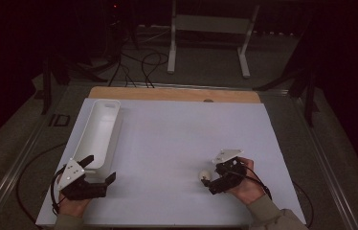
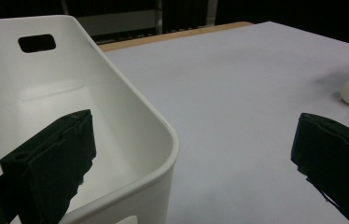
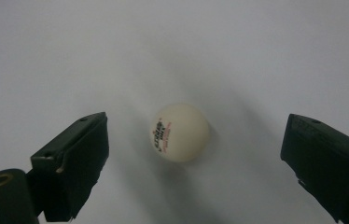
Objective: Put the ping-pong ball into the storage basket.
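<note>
Ball: small, white, w/ red and dark print, lying on the white surface lower right of centre in the high view. In the right gripper view it sits mid-frame between the two jaws of the right tongs, a bit nearer the left jaw, touching neither. Those tongs are spread wide, nothing clamped. In the high view the right tongs sit at lower right, held by a hand, ball just at their tip.

Left tongs at lower left of the high view, also spread wide, holding nothing. In the left gripper view one jaw is over the inside of a long white bin, the other outside it, w/ the near rim corner between them. Ball shows at far right of that view, well apart from the left tongs.
</note>
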